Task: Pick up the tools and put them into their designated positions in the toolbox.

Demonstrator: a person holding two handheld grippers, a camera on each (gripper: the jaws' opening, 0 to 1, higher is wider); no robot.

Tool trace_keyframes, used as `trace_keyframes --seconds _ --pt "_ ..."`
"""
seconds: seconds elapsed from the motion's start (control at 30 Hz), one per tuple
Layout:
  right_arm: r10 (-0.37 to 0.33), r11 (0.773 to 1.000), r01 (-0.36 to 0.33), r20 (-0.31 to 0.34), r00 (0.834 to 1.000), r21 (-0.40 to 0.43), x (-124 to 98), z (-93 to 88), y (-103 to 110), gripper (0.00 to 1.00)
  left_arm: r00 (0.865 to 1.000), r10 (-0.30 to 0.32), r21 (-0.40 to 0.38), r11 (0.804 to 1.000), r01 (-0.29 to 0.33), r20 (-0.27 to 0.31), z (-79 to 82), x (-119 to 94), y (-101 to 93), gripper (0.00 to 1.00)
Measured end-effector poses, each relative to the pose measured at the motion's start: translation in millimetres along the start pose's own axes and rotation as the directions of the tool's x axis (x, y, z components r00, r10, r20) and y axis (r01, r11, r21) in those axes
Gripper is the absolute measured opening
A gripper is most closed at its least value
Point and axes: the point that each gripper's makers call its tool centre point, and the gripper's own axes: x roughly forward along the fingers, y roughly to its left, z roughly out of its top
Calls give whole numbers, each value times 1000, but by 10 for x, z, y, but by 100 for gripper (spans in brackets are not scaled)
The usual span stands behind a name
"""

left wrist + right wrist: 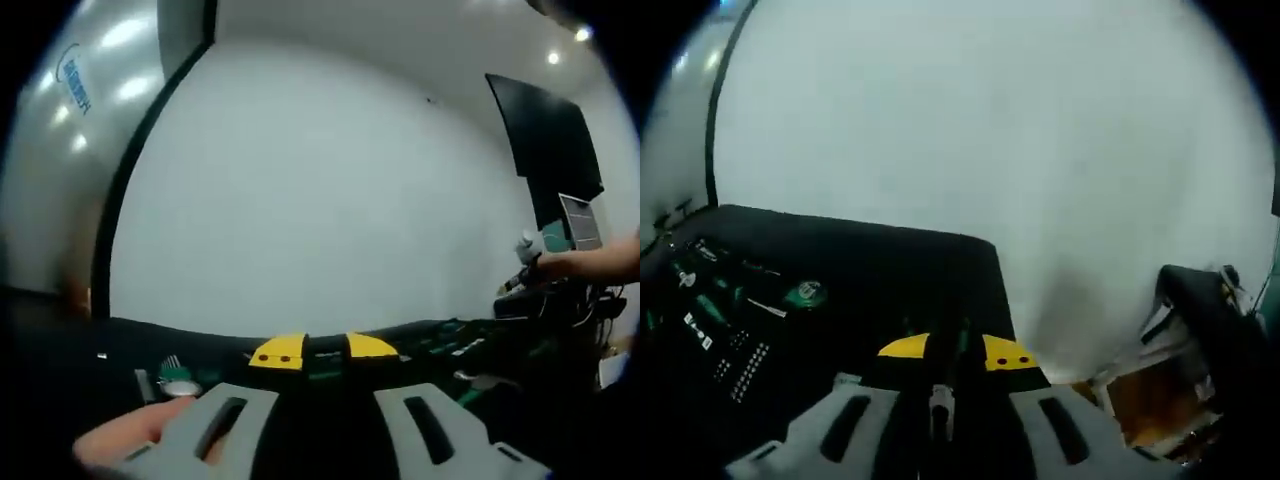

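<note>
Held upright between the jaws of the right gripper (941, 400) in the right gripper view: a slim tool (939, 392) with a dark green-tinged handle and a pale metal stub at its lower end, clamped just in front of the yellow pads. Beyond it, an open black toolbox (855, 270) spread across a dark worktop, its far edge against a white wall (990, 130). Seated in slots toward the toolbox's left edge: green-handled tools (710, 305), rows of small bits (745, 370) and a round green-capped piece (805, 293). Off the worktop's right edge, a dark chair-like shape (1210, 320), blurred.

In the left gripper view, left gripper (325, 415) with jaws spread wide apart and nothing between them, yellow pads showing at the far end. Near the worktop's left edge, a green-and-silver round tool (178, 378). A pinkish blur (125, 440), possibly a hand, beside the left jaw; cannot tell more. At the right edge, a person's hand (590, 262) holding a small object over cluttered dark gear.
</note>
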Motion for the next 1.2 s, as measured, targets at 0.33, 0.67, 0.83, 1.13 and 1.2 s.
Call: trace_keyframes --seconds 0.33,0.67,0.83,1.13,1.2 --pt "-43 999 44 -198 979 -2 757 -479 -170 16 999 -14 63 998 17 -36 -74 8 -94 11" --pt "5 979 -21 78 997 201 764 -214 -242 7 999 -18 71 997 21 -47 -96 9 -79 11" --pt "1 953 -97 316 949 287 392 214 -211 7 999 -19 74 997 23 -50 -106 7 -99 11" --pt "128 922 -288 498 858 260 -191 876 278 8 997 -15 86 996 21 -70 -152 31 -75 11" --pt "154 905 -332 523 838 266 -340 1037 346 8 997 -11 90 996 18 -74 -159 34 -70 11"
